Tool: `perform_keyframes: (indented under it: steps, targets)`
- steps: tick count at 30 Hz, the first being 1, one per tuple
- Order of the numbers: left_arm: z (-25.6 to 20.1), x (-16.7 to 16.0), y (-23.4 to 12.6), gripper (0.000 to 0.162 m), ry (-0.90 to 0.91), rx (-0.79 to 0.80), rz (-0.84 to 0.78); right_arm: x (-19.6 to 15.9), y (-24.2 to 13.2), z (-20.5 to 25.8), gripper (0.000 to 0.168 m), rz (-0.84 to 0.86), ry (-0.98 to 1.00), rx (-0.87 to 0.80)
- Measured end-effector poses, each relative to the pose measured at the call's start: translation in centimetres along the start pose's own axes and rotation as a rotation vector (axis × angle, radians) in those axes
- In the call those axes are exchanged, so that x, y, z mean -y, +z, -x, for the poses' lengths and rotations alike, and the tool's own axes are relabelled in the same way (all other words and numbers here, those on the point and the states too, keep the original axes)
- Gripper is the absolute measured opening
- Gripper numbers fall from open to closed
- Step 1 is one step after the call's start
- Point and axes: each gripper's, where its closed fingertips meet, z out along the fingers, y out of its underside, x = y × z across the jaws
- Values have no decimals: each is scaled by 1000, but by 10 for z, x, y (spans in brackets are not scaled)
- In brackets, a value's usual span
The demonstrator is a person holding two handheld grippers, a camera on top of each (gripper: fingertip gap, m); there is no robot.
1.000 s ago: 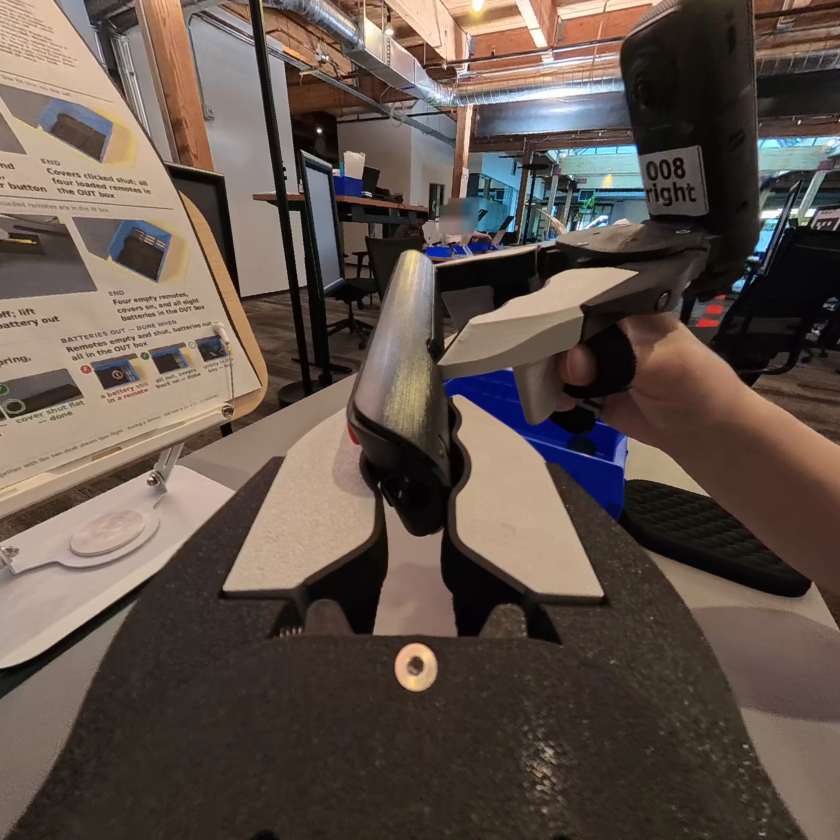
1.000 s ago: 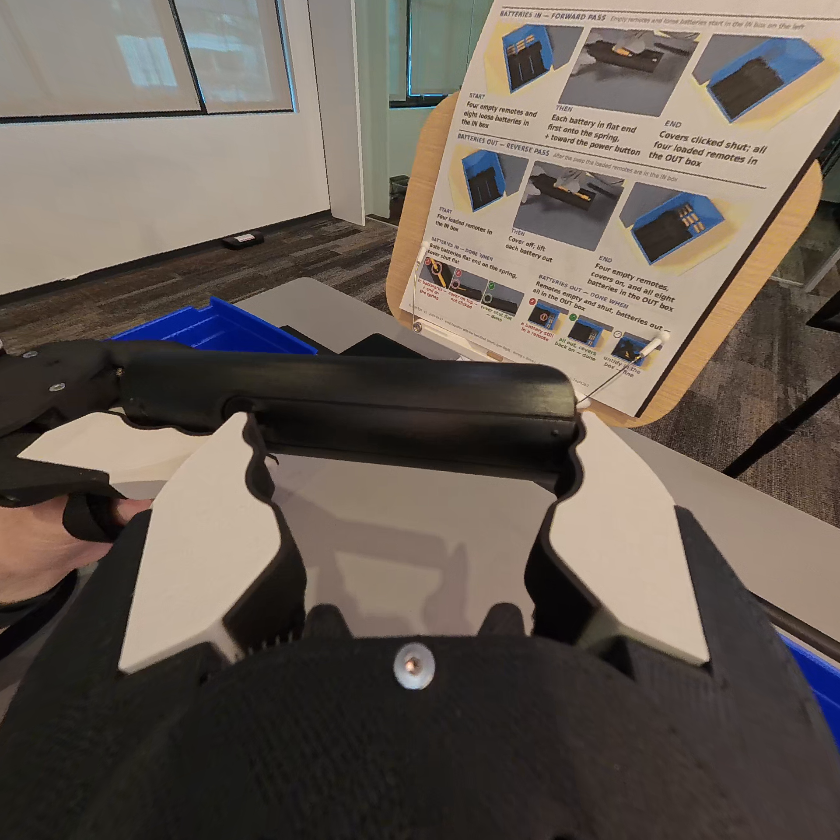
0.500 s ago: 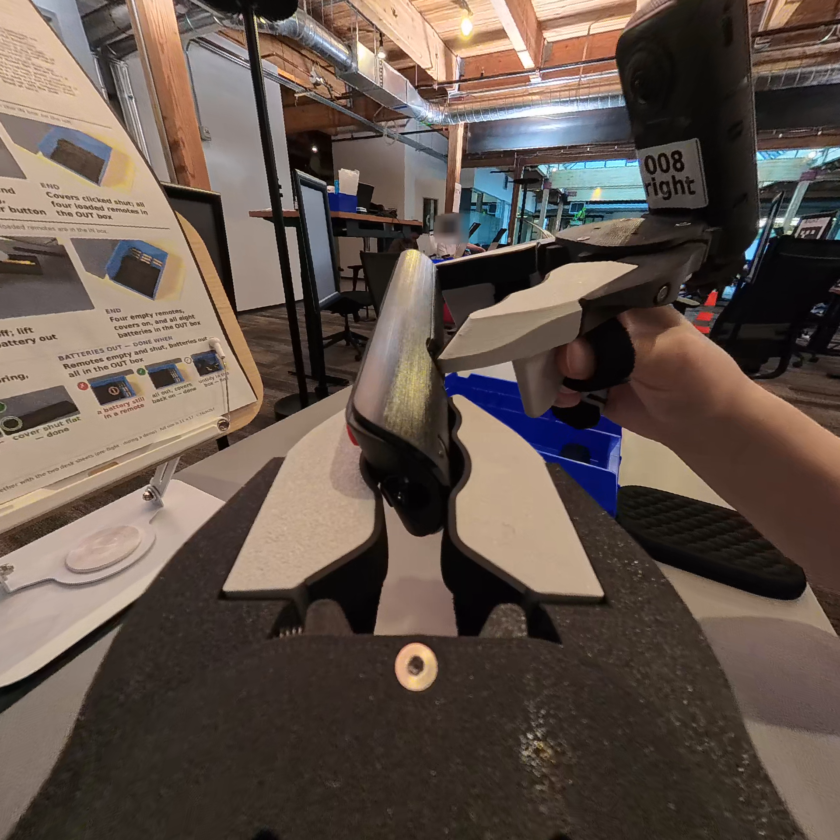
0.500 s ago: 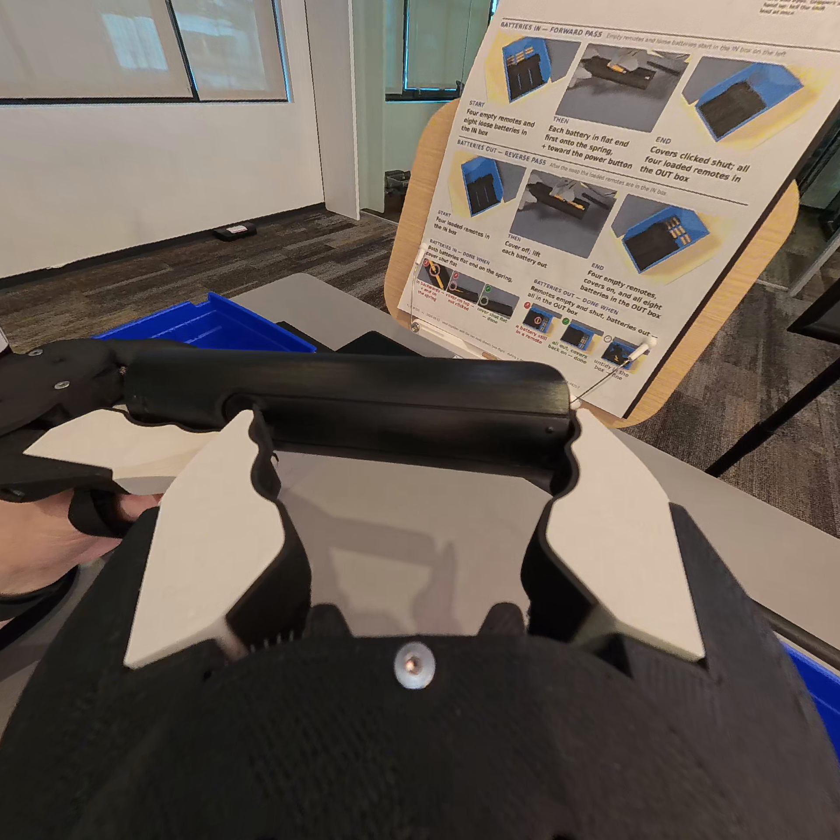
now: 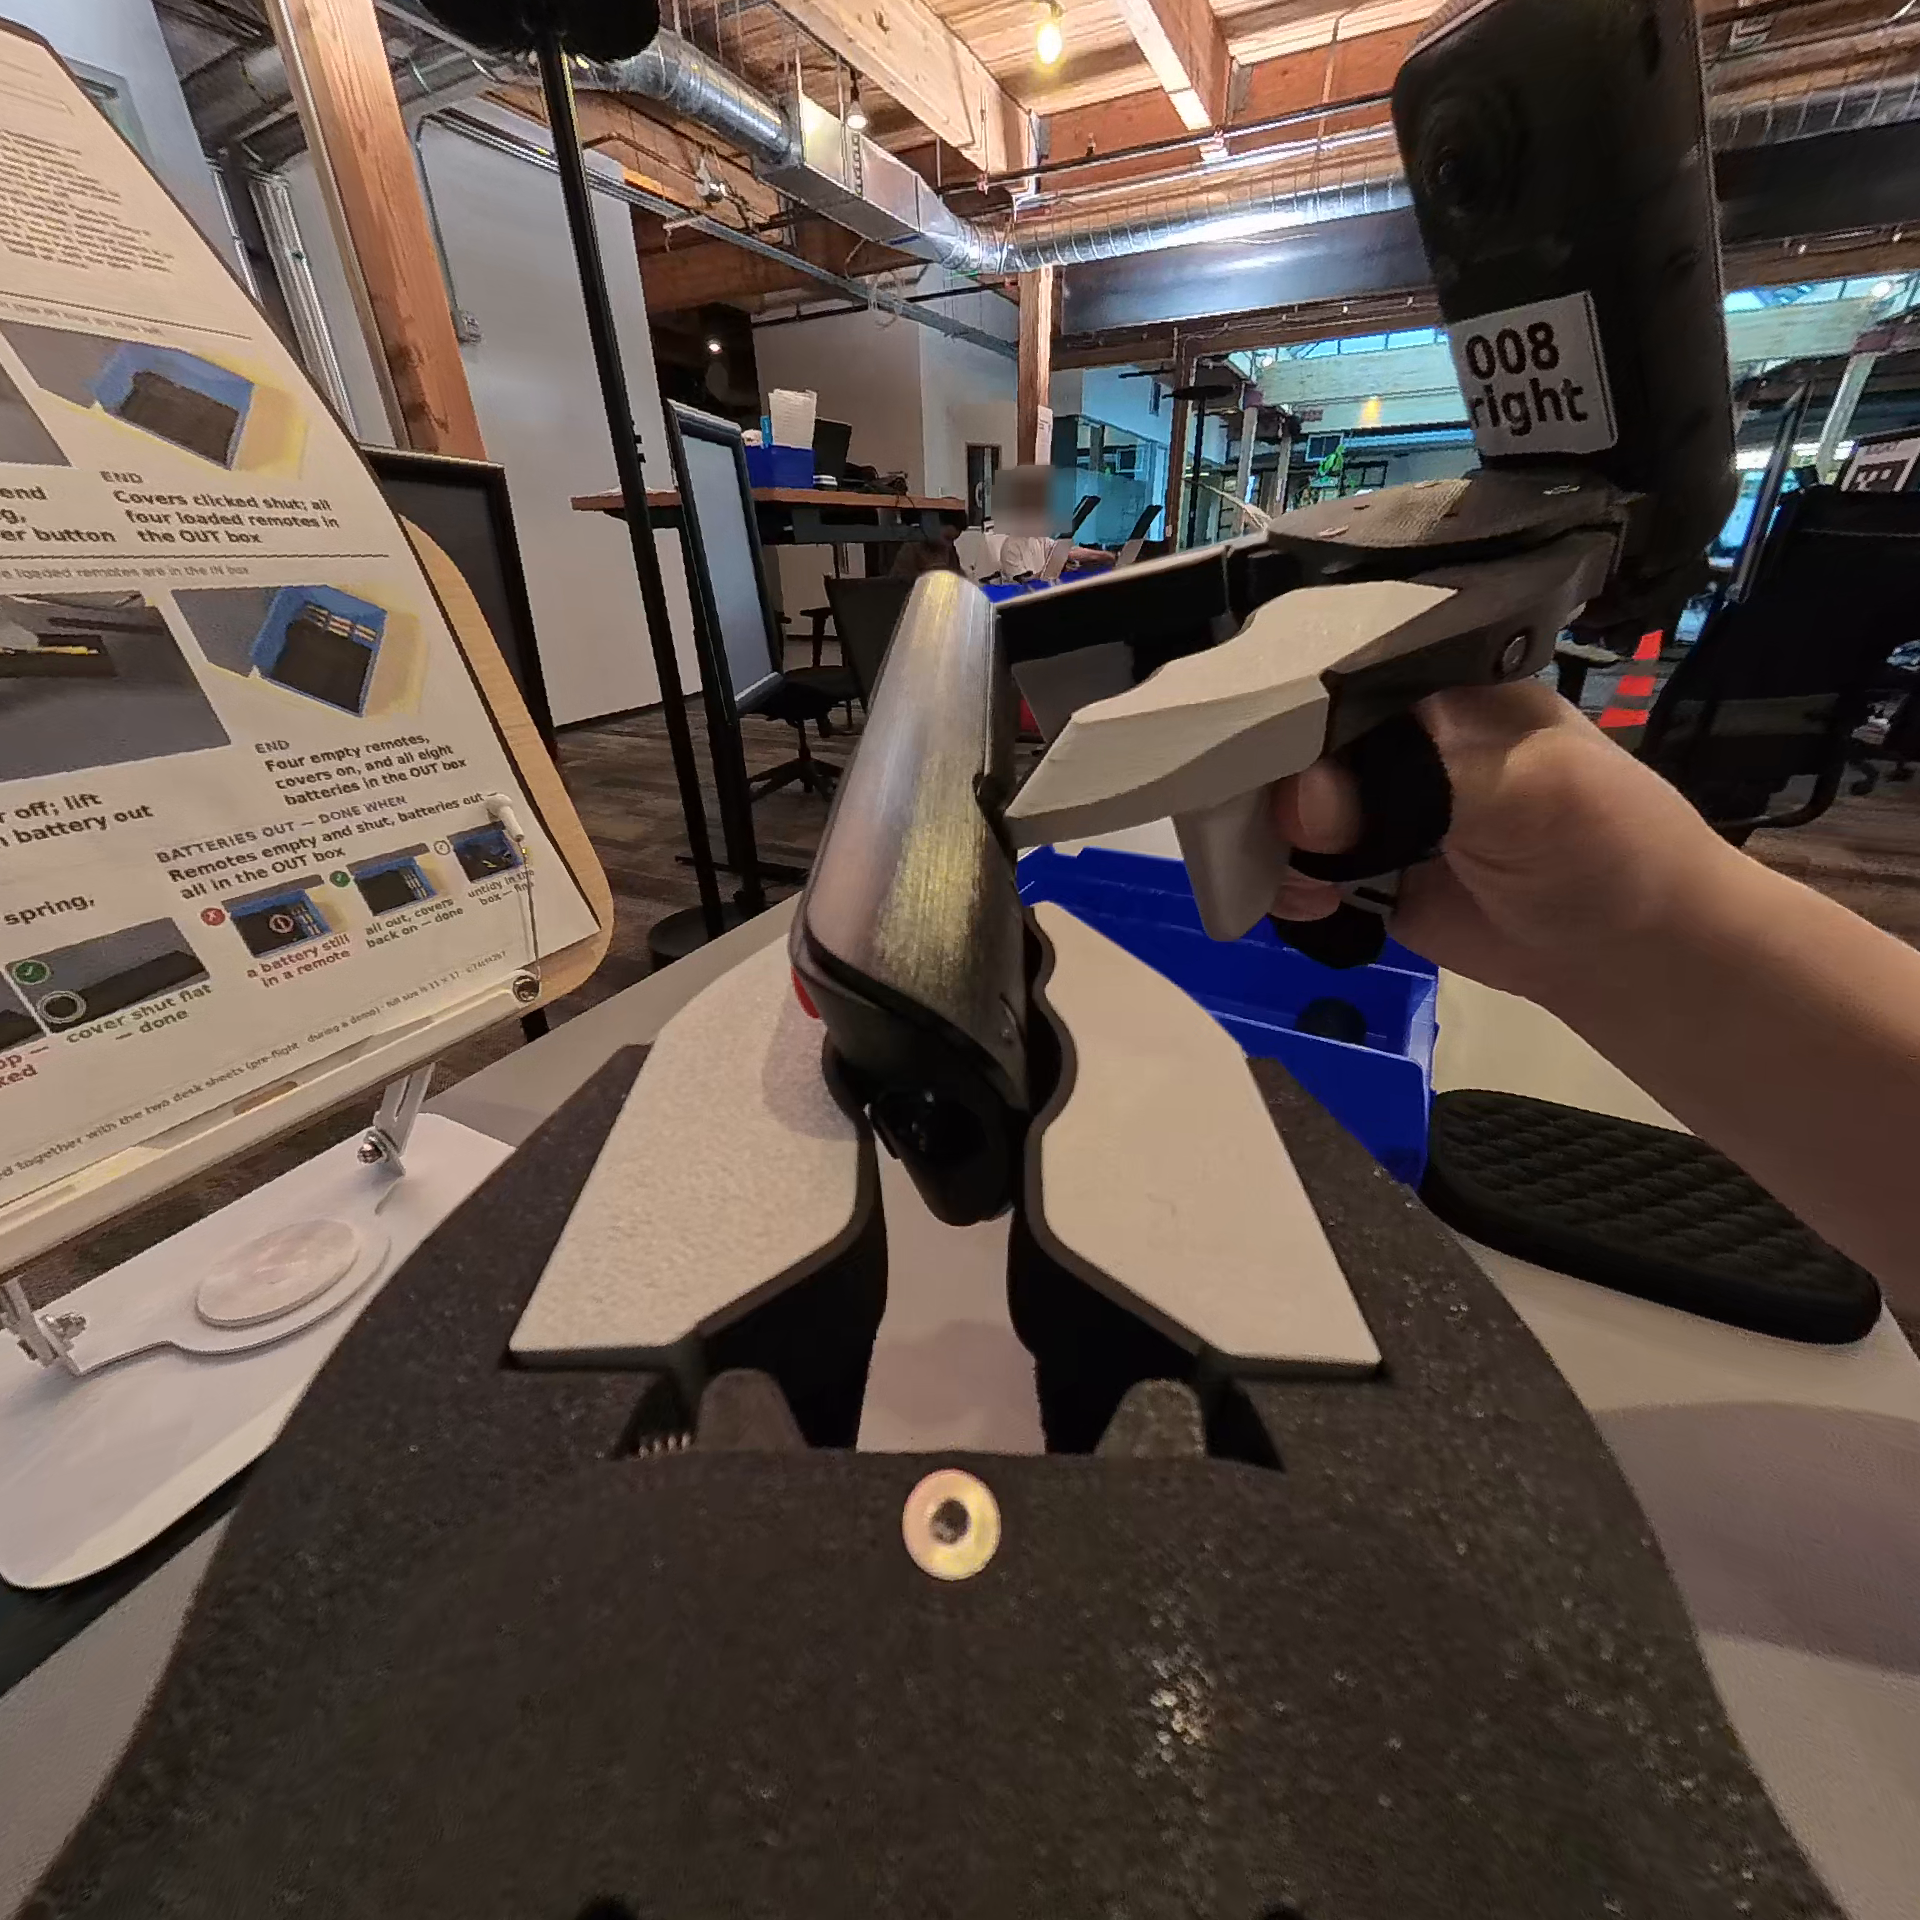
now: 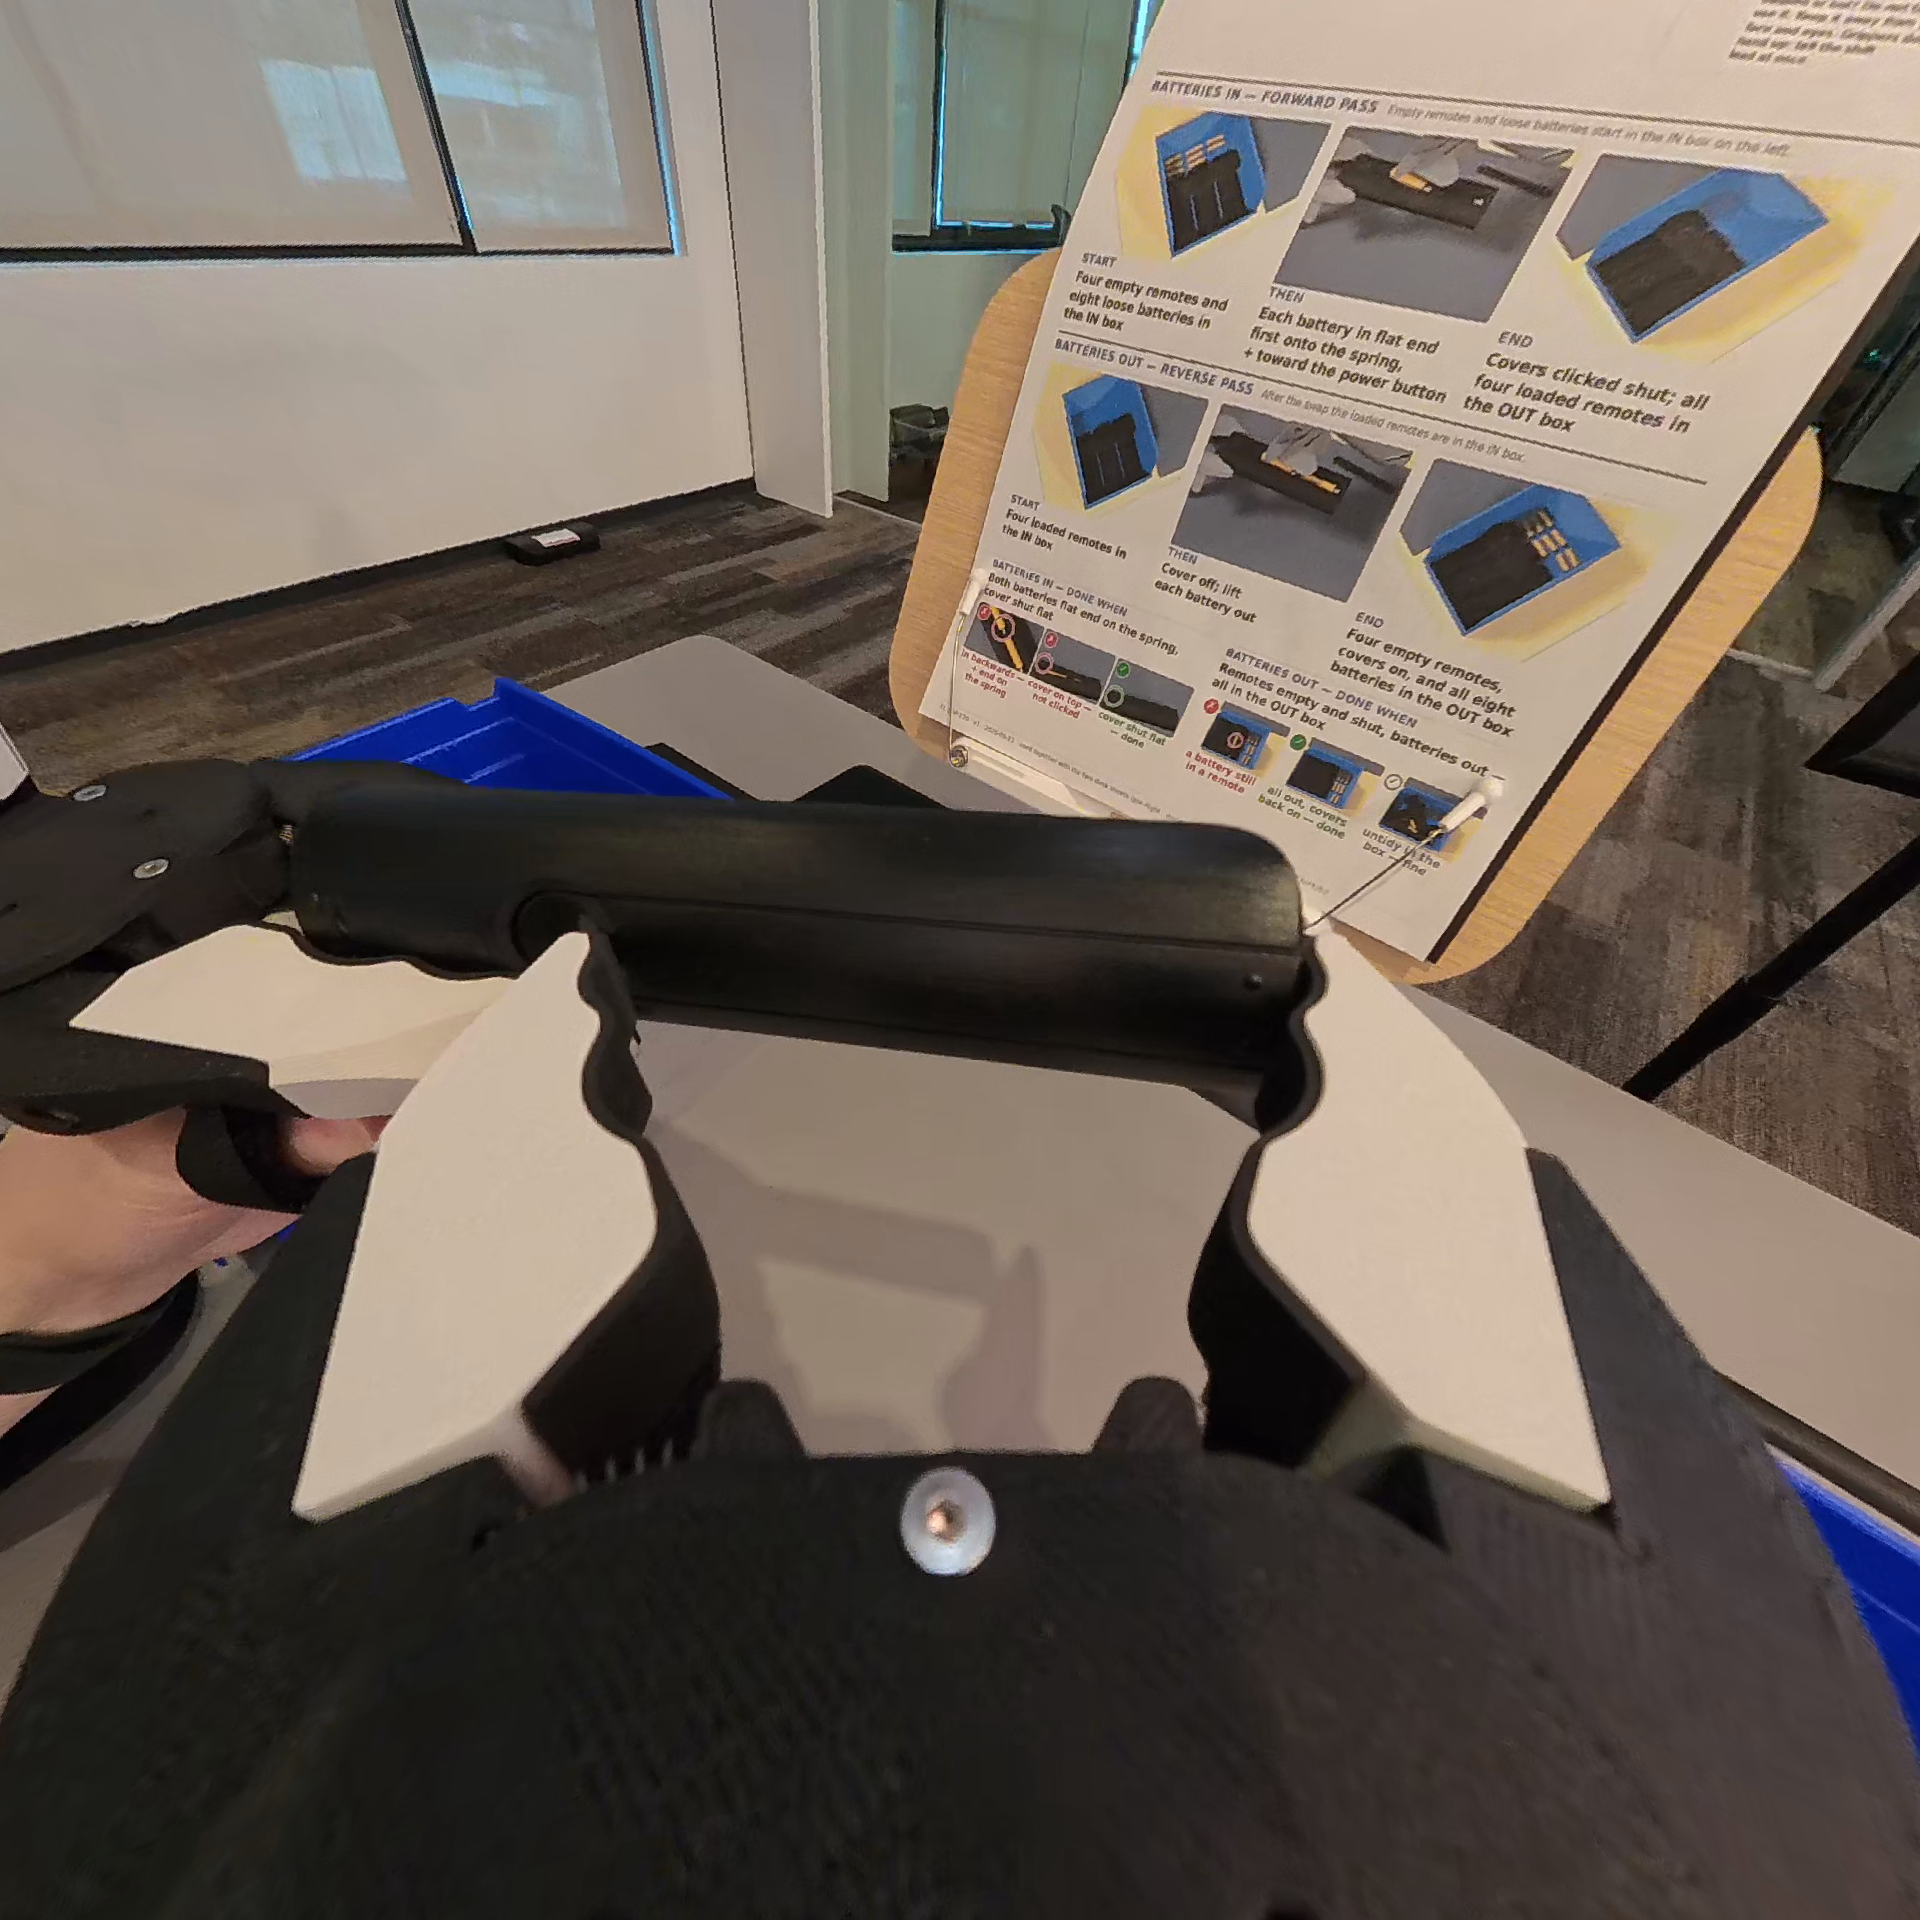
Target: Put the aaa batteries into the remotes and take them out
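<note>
Meanwhile, one black remote is shared mid-air between both grippers.

Left wrist view: the left gripper (image 5: 940,1049) is clamped on the near end of the remote (image 5: 914,831), which tilts away toward twelve o'clock; the right gripper (image 5: 1023,727) reaches in from three o'clock onto its far half, above the blue bin (image 5: 1278,977). Right wrist view: the right gripper (image 6: 951,992) has its fingers spread wide along the remote (image 6: 831,894), one tip at the cover seam, the other at the end at two o'clock, seemingly pressing. Since a second ago almost nothing has shifted but the background, so the cover likely has not slid yet.
</note>
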Motion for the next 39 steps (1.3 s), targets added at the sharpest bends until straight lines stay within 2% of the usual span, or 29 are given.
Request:
perform_keyframes:
  steps: [21, 31, 32, 33, 35, 36, 37, 39]
  targets:
    - [2, 0, -1, 23, 47, 26, 28, -2, 3, -2, 118, -8, -2, 42]
    - [2, -1, -2, 23, 43, 14, 37, -1, -6, -8, 112, -47, 38, 88]
    - [-4, 7, -8, 24, -32, -88, -11, 19, -25, -26, 84, -221, 106, 69]
    - [-21, 14, -7, 24, -42, -161, -32, 34, -43, -43, 0, -338, 132, 33]
    - [-28, 12, 3, 24, 393, 71, 35, 23, -37, -55, 0, -222, -38, -139]
    - [-29, 10, 6, 24, 311, 65, 69, 19, -35, -59, 0, -157, -74, -182]
    - [-28, 13, 5, 24, 153, 14, 61, 16, -35, -58, 0, -124, -68, -155]
    - [-22, 19, -1, 24, 49, -56, 2, 21, -39, -53, 1, -164, 22, -53]
